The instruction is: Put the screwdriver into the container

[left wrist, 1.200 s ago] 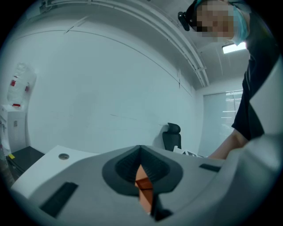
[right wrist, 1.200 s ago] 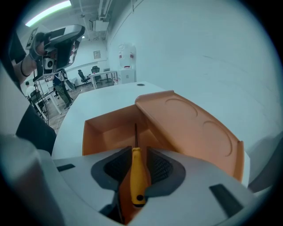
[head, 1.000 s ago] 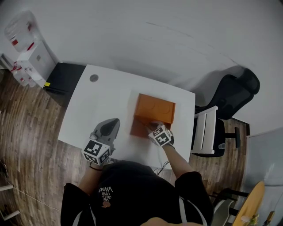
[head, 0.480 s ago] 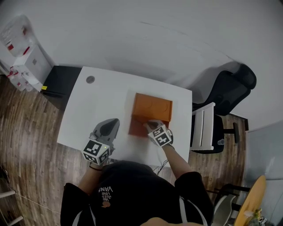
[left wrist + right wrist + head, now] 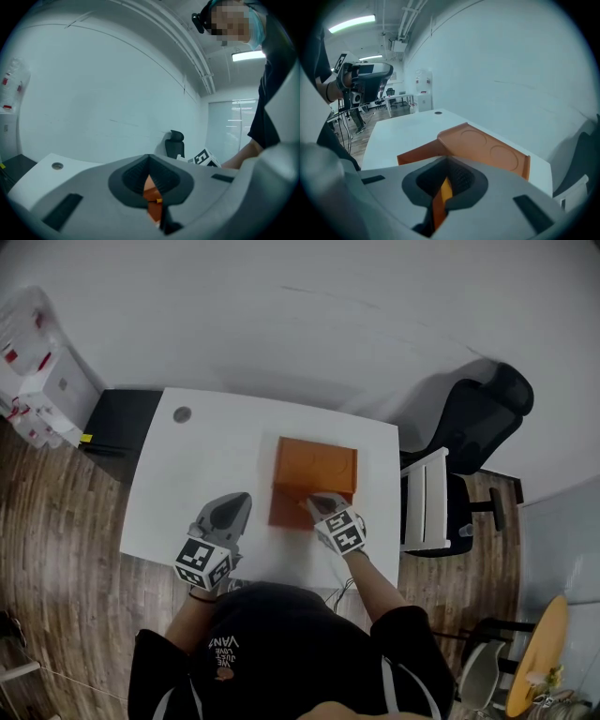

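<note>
Locate the screwdriver (image 5: 442,197) as a narrow orange-yellow strip clamped between the closed jaws of the right gripper (image 5: 319,506), at the near right rim of the orange container (image 5: 314,463). Find the open-topped container near the middle of the white table (image 5: 202,465), with broad bare tabletop to its left and far side and a narrower margin toward the right edge. Note the left gripper (image 5: 232,505) by the front edge, apart from the container's left wall, jaws pressed together on nothing, and a black chair (image 5: 469,427) beyond the right edge.

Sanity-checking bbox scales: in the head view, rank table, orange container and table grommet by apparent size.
1. White table, largest.
2. Orange container, clearly smaller.
3. Grommet, smallest.
The last two sit on the table, so nearness barely skews this.
</note>
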Demonstrator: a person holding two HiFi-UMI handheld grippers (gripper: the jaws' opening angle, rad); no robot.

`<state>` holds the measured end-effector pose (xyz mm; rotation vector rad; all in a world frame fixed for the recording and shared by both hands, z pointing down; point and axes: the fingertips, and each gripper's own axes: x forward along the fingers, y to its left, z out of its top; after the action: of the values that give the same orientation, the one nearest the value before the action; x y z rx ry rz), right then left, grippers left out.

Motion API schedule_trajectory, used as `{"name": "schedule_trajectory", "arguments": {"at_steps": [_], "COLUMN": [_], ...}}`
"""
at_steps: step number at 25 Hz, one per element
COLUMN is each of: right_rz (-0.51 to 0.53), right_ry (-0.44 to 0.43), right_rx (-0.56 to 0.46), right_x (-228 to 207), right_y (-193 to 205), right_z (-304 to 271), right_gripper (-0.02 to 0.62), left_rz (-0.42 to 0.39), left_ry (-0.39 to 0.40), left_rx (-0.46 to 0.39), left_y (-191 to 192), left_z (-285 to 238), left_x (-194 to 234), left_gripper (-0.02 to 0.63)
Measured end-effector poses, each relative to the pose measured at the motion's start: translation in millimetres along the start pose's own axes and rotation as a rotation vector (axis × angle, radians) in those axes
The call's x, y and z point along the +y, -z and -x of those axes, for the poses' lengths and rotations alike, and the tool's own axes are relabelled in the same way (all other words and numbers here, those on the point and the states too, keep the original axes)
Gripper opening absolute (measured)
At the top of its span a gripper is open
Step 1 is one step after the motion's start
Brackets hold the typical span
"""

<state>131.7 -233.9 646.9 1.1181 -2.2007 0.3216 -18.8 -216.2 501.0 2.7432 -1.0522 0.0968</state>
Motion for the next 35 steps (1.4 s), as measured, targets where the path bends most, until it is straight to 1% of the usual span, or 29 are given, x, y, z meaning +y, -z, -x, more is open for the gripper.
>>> {"name": "schedule_trajectory", "arguments": {"at_steps": [19,35], "right_rz": [-0.072,-0.137], "right_ry": [0.127,0.205], "right_rx": [-0.183,-0.302], "right_x": [-2,7], "right_y": [-33,-44], "right_z": [63,107], "right_gripper": [0.012,0.012], "left_rz": [-0.016,-0.027], "left_ry": [0.125,0.214], "left_rx": [0.015,0.038], "left_y": [0,2], "left_z": [-13,-18], "left_x": [-23,-40], "left_gripper": [0.015,0.015]}}
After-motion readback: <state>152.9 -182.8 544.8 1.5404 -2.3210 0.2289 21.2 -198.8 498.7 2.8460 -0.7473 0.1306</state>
